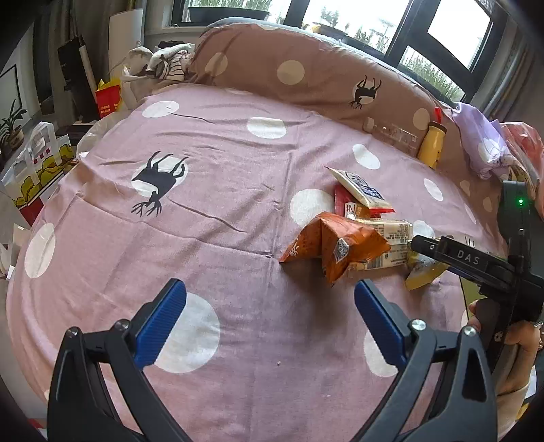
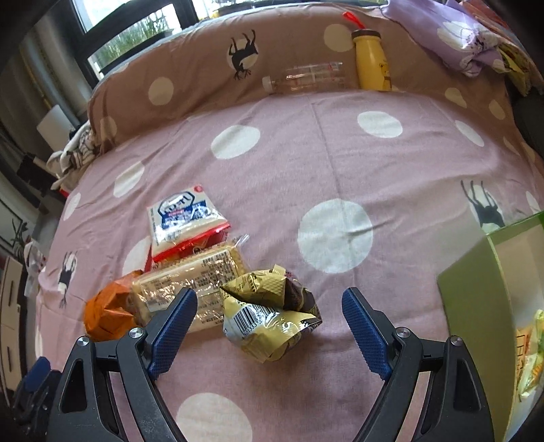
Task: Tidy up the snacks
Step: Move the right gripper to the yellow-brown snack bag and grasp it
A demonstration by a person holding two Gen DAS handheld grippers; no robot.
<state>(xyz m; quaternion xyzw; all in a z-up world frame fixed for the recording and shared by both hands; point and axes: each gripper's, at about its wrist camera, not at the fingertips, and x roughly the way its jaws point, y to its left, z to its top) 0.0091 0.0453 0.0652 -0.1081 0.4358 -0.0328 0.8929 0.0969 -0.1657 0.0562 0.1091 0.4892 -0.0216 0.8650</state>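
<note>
Below, the right gripper (image 2: 268, 326) gapes wide around a crumpled gold foil snack packet (image 2: 272, 319) — pads not touching. Left gripper (image 1: 270, 326) gapes too, empty — near the packet's orange neighbour (image 1: 335, 246).

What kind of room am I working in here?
Most likely a bedroom in a home: the snacks lie on a bed with a pink polka-dot sheet, a matching brown pillow sits at its head, and a window with greenery outside is right behind it.
</note>
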